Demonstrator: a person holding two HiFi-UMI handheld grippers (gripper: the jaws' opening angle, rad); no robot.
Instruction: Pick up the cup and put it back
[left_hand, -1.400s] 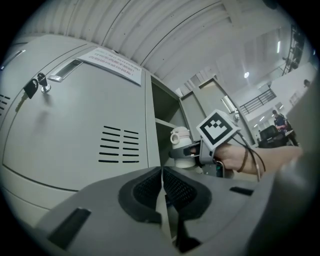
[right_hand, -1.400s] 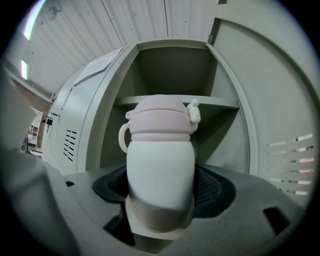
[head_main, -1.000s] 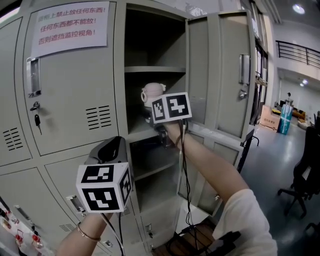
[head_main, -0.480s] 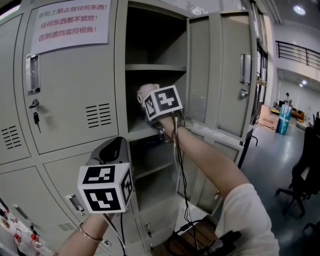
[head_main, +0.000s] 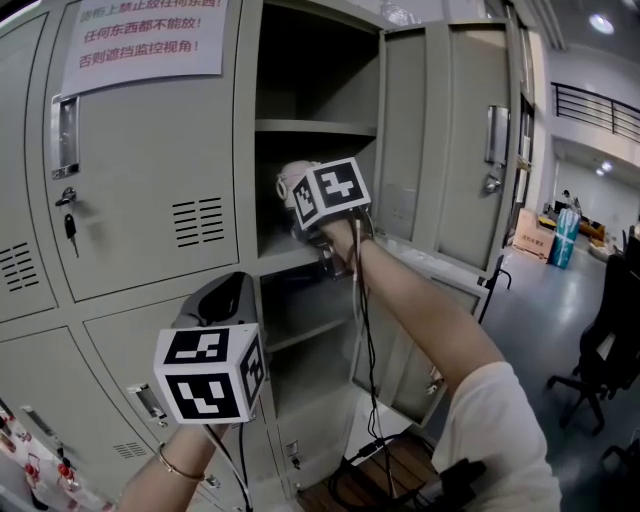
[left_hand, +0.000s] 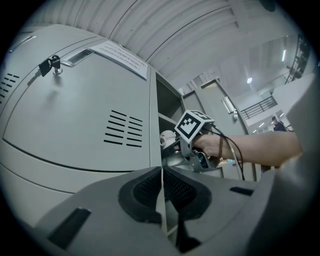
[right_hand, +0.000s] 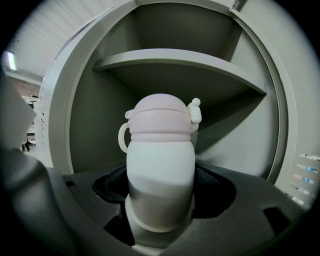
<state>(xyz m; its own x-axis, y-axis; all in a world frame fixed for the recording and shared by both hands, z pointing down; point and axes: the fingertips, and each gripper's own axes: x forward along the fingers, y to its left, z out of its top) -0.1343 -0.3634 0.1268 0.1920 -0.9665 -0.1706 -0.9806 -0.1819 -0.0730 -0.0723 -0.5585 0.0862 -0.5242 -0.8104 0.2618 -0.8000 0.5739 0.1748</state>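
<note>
The cup (right_hand: 160, 165) is white with a pale pink lid and a small loop handle. It stands upright between the jaws of my right gripper (right_hand: 160, 195), whose dark pads press on its lower body from both sides. In the head view the cup (head_main: 291, 181) shows just behind the marker cube of the right gripper (head_main: 303, 207), at the mouth of the open locker compartment (head_main: 300, 100). Whether its base touches the shelf is hidden. My left gripper (head_main: 222, 300) hangs lower left before the closed lockers, its pads (left_hand: 145, 190) pressed together on nothing. The cup (left_hand: 167, 138) is small in that view.
A shelf board (head_main: 310, 127) crosses the compartment above the cup. The locker door (head_main: 450, 140) stands open to the right. A closed door with a paper notice (head_main: 140, 45) and a key (head_main: 70, 232) lies to the left. An office chair (head_main: 615, 340) stands at far right.
My right gripper has carried the cup a little left and up, deeper toward the open compartment. The left gripper has hardly moved.
</note>
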